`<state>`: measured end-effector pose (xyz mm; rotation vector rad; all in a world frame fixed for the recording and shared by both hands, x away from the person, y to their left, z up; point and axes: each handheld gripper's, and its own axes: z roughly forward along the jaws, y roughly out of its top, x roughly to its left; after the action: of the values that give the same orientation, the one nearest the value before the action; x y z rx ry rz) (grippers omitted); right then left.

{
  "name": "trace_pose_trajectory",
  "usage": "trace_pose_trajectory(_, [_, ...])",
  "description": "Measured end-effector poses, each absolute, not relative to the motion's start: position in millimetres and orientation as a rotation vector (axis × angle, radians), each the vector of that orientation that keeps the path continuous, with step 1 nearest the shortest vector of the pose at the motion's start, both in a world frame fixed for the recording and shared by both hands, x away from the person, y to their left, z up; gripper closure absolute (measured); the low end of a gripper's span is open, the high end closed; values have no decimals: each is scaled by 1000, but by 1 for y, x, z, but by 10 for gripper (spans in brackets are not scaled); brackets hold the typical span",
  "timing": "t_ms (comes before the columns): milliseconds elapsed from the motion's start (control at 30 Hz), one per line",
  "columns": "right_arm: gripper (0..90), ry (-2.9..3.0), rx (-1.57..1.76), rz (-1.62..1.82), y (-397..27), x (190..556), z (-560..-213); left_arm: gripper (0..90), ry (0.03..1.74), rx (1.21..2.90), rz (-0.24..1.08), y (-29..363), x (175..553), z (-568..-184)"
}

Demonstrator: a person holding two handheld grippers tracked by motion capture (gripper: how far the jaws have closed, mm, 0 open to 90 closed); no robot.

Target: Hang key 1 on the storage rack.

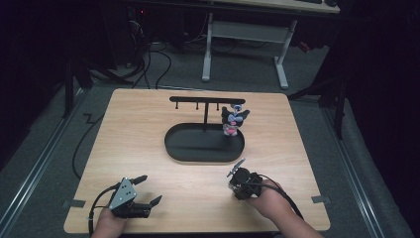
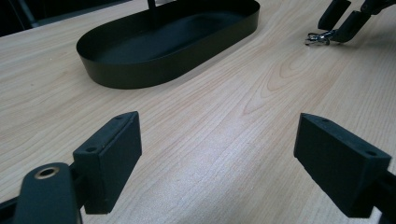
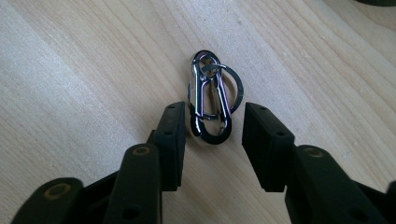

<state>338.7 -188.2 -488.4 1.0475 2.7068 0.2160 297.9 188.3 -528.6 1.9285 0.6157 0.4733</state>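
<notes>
A silver carabiner with a key ring lies flat on the wooden table. My right gripper points down over it, jaws open, with the carabiner's lower end between them and a gap at the right pad. In the high view that gripper is in front of the black oval tray. A black T-shaped stand rises from the tray, and a small black, white and pink figure hangs at its right end. My left gripper rests open near the front left edge, nothing between its jaws.
From the left gripper view the tray's wall is ahead to the left, and the right gripper with the carabiner is at the upper right. Cables trail off the table's front corners. A white desk frame stands behind the table.
</notes>
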Motion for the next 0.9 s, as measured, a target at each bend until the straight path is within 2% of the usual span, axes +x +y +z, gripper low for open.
trace_pose_trajectory(333, [717, 2741, 1090, 228, -191, 345, -488, 158, 617, 1931, 473, 188, 298, -529])
trace_pose_trajectory(433, [804, 2745, 1118, 276, -193, 346, -483, 158, 618, 1932, 476, 187, 298, -529])
trace_pose_trajectory(500, [823, 2741, 1131, 275, -195, 346, -483, 158, 620, 1934, 477, 187, 298, -529])
trace_pose_trajectory(900, [846, 2777, 1155, 273, -203, 350, -490, 158, 625, 1939, 482, 187, 298, -529])
